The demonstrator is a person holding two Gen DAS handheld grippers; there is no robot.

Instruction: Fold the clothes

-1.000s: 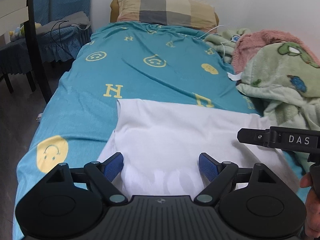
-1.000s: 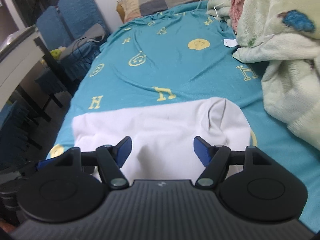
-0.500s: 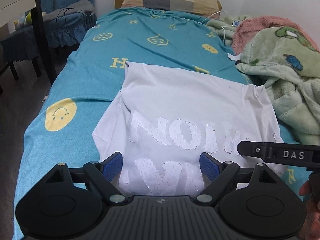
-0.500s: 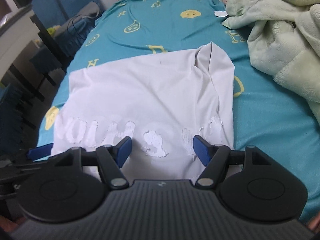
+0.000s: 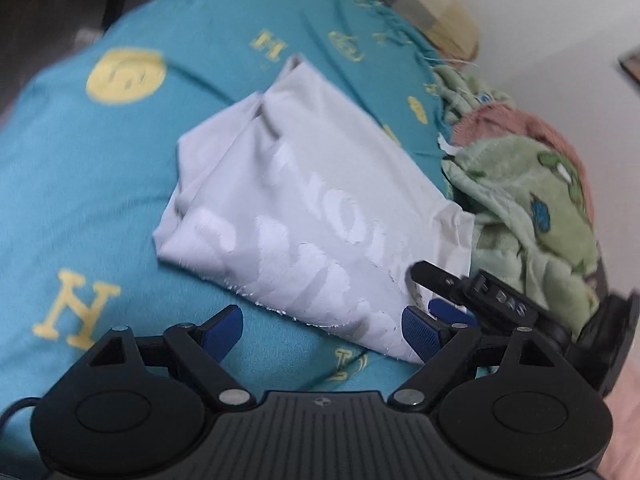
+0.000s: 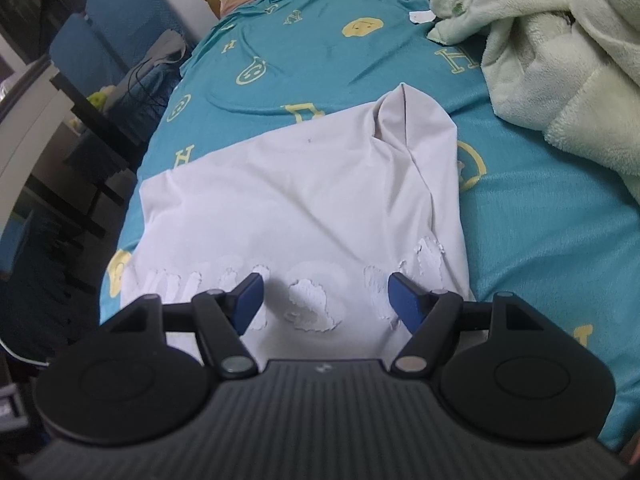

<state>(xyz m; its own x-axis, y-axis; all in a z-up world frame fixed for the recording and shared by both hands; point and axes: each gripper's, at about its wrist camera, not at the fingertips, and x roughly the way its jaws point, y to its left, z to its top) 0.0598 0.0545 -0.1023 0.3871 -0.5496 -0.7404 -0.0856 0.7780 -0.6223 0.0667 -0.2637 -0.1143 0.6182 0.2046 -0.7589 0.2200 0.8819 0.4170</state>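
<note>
We had the white T-shirt (image 6: 304, 208) lying folded on the teal bedsheet (image 6: 320, 52), cracked white lettering facing up, near the foot end of the bed. Left gripper (image 5: 322, 326) had its jaws spread wide, holding nothing, hovering over the shirt's near edge; that view was motion-blurred. Right gripper (image 6: 322, 300) jaws also stood apart, empty, above the lettered part of the shirt. In the left view we saw the right gripper (image 5: 460, 292) at the shirt's right corner; contact with the fabric couldn't be told. A green fleece blanket (image 5: 532, 200) sat bunched just beside the shirt on the right. A plaid pillow (image 5: 420, 4) lay at the head end. 2 blue chairs (image 6: 116, 36) stood left of the bed.
</note>
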